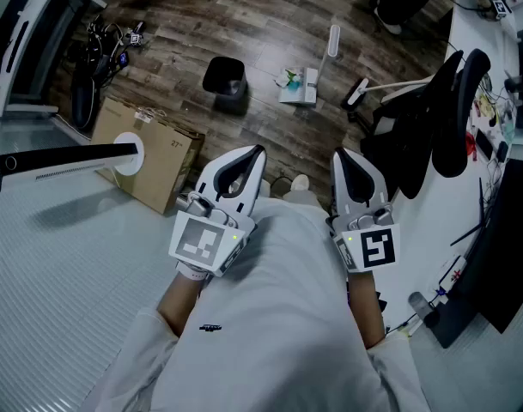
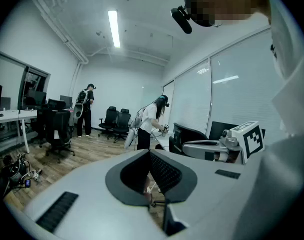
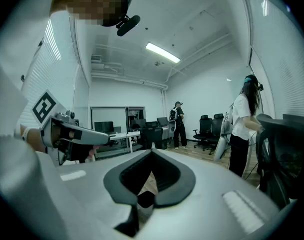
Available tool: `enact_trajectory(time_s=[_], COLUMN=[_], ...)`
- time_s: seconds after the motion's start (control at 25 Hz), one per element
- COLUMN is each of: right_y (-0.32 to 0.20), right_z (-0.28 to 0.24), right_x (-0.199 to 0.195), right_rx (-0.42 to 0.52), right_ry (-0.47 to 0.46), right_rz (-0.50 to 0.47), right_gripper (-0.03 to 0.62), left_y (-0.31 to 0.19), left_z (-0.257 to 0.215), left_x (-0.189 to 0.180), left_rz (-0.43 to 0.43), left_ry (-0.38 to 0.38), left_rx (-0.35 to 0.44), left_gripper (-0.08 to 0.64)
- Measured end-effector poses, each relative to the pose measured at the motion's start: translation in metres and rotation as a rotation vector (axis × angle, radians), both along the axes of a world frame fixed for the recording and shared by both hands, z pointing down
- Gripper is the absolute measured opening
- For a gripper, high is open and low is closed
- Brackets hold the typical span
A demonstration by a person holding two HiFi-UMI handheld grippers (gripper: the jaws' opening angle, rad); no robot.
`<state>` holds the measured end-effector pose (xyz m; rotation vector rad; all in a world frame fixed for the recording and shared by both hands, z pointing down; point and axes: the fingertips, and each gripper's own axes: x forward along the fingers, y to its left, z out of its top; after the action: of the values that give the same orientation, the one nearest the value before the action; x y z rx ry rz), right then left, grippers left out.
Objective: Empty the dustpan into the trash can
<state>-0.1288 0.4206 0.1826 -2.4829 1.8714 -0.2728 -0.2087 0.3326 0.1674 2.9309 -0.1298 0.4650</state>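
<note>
In the head view a black trash can stands on the wooden floor ahead of me. To its right lies a white dustpan with green scraps in it, and a white handle lies beyond it. My left gripper and right gripper are held side by side close to my body, well short of both. Each is shut with nothing between its jaws. In the left gripper view, the left gripper shows its jaws pressed together, as does the right gripper in the right gripper view. Neither gripper view shows the dustpan or the can.
A cardboard box stands at my left front, with a tangle of cables behind it. A black office chair and a cluttered desk are on the right. Other people stand further off in the room.
</note>
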Motion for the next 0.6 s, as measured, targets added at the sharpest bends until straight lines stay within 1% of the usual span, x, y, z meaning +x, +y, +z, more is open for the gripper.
enact_trajectory(time_s=[0.16, 0.24, 0.36, 0.48, 0.6], right_y=[0.015, 0.023, 0.039, 0.056, 0.071], right_z=[0.006, 0.005, -0.005, -0.003, 0.003], right_x=[0.011, 0.014, 0.018, 0.024, 0.030], right_rx=[-0.012, 0.004, 0.064, 0.062, 0.070], right_ry=[-0.002, -0.009, -0.002, 0.016, -0.007], right_rz=[0.000, 0.000, 0.004, 0.011, -0.006], right_gripper=[0.012, 0.012, 0.012, 0.012, 0.016], left_y=[0.015, 0.021, 0.025, 0.032, 0.048], left_z=[0.001, 0.000, 0.002, 0.003, 0.001], left_x=[0.007, 0.009, 0.008, 0.012, 0.021], left_rz=[-0.029, -0.028, -0.036, -0.039, -0.039], left_ry=[-0.005, -0.008, -0.026, -0.042, -0.051], left_rx=[-0.018, -0.002, 0.017, 0.040, 0.056], left_gripper=[0.006, 0.007, 0.007, 0.007, 0.008])
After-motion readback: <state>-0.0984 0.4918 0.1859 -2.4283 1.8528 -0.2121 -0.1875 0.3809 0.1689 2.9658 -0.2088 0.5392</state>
